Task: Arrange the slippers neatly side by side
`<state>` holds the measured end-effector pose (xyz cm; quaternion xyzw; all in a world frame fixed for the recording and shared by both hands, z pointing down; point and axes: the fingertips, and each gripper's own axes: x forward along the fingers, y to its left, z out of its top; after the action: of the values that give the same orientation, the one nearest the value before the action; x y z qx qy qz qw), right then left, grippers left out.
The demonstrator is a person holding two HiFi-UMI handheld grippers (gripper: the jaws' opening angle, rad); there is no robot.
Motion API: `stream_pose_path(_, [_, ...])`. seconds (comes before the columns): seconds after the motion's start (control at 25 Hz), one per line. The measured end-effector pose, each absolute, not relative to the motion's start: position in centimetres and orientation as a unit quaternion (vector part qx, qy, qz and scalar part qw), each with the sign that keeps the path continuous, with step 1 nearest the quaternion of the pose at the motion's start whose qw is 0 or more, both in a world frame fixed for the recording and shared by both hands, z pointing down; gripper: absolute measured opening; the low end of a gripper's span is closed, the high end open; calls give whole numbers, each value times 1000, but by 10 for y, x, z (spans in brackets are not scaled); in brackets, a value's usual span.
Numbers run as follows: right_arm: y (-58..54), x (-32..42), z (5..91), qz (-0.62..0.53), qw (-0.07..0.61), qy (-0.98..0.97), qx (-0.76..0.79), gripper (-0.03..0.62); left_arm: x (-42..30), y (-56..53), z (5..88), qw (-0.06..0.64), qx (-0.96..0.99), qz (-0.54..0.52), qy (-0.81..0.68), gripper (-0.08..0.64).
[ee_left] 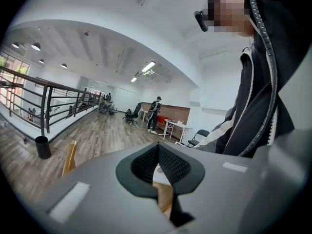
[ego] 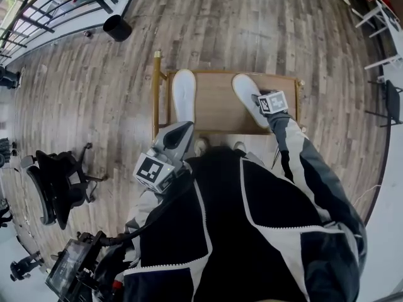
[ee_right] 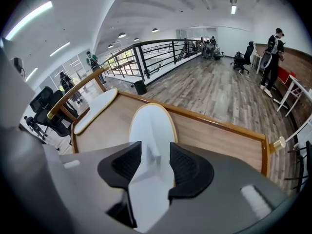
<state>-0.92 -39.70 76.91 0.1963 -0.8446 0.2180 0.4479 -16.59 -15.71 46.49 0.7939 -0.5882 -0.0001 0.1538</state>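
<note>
Head view shows a rimmed wooden tray (ego: 214, 115) holding two white slippers, the left slipper (ego: 184, 96) and right slipper (ego: 247, 95) well apart. Right gripper (ee_right: 155, 162) stands open astride the right slipper's upper; left gripper (ee_left: 158, 150) is closed, empty.

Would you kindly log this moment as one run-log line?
left hand-held gripper: shut, empty | right hand-held gripper: open, straddling right slipper | left slipper: apart, same wooden tray
</note>
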Motion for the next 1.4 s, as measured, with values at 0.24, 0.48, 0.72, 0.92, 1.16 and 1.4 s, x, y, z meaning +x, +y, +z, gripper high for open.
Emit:
stream_pose_path(0.24, [-393,-13,771,212,453,-845,188,29,-168,-157,465,156,792,6,-591,20])
stream_pose_path(0.48, [-394,-11,769,218,445,-847,192,29,-166,-159,469,157,794,2,-587,18])
stream_pose_path(0.72, [-390,-9,755,234,416,-854,205,29,-160,-161,470,155,803,2,-576,20])
stream_pose_path(0.92, [-388,-22,719,254,343,-875,227,29,-159,-169,472,154,809,-8,-566,18])
stream_pose_path(1.16, [-364,-45,639,248,238,-910,233,28,-156,-179,473,149,819,-16,-553,18])
stream_pose_path(1.4, [-324,-56,553,207,152,-941,218,28,-153,-190,472,150,826,-18,-543,19])
